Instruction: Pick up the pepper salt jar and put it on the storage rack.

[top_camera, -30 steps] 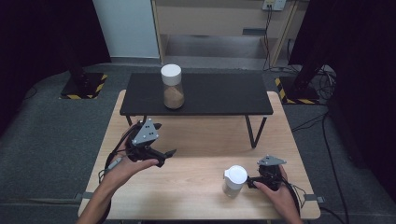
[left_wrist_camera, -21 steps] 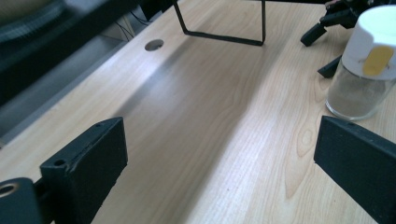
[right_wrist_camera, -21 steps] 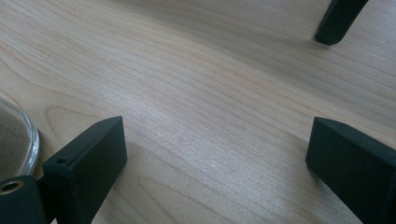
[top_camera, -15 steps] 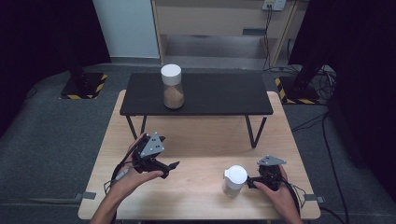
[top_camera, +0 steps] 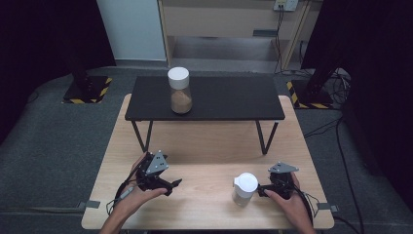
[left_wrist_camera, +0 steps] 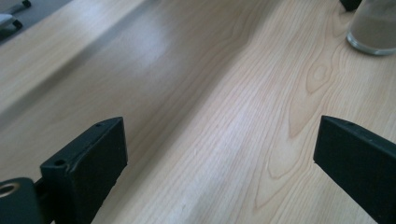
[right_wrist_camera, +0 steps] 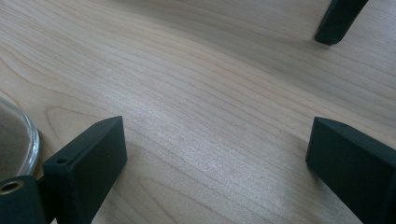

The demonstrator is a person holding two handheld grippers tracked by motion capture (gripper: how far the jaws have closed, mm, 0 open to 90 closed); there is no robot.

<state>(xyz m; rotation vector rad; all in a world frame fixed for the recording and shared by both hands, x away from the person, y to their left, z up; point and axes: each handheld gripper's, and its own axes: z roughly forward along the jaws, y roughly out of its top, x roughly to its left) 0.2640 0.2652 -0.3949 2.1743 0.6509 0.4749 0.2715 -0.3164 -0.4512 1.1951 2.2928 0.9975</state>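
A glass jar (top_camera: 245,189) with a white lid and sandy filling stands on the wooden table (top_camera: 204,146) near the front right. My right gripper (top_camera: 262,189) rests just right of it, open; in the right gripper view (right_wrist_camera: 217,140) the jar's glass base (right_wrist_camera: 16,140) lies outside the left jaw, not between the jaws. My left gripper (top_camera: 171,185) is low over the front left of the table, open, with bare wood between its jaws (left_wrist_camera: 219,140); the jar (left_wrist_camera: 373,28) shows farther off. A second, similar jar (top_camera: 179,90) stands on the black shelf (top_camera: 224,97).
The low black shelf stands across the back half of the table on thin legs (top_camera: 263,139); one leg (right_wrist_camera: 338,18) shows ahead of the right gripper. Bare wood lies between the two grippers. The table's front edge is close behind both hands.
My left gripper has come toward the front edge and sunk lower over the table. The right gripper and both jars have stayed where they were.
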